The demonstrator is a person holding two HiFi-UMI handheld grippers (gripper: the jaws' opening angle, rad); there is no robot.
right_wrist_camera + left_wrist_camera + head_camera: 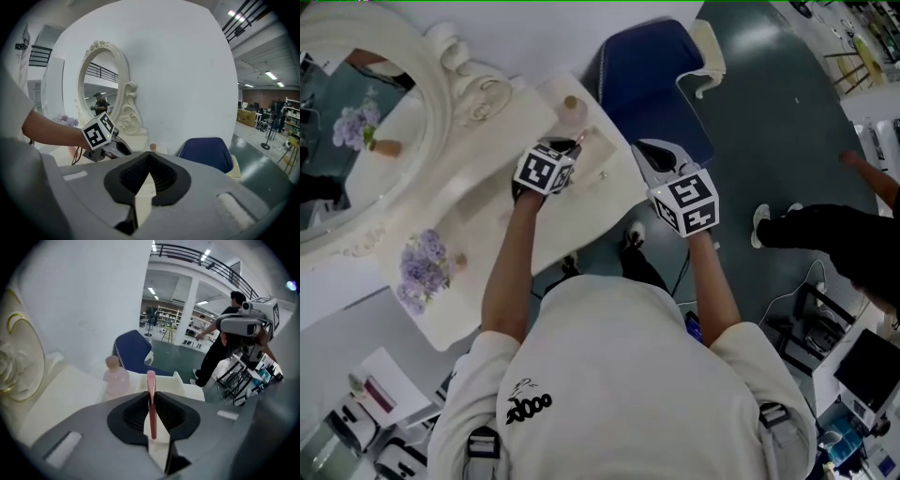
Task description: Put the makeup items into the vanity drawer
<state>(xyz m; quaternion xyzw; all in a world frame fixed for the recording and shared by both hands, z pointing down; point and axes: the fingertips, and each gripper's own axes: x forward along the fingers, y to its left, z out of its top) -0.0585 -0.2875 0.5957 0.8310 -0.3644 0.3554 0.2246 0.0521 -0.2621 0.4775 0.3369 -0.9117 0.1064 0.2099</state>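
jaws of the left gripper are closed narrow on a thin pink makeup stick. the stick stands upright between the pads and its tip comes out above them. this gripper is over the white vanity table, near a pink bottle that stands on the table top. the right gripper has its jaws together with nothing between them; it is just beside the front edge of the table, near a blue chair. a round mirror and purple flowers are at the left side.
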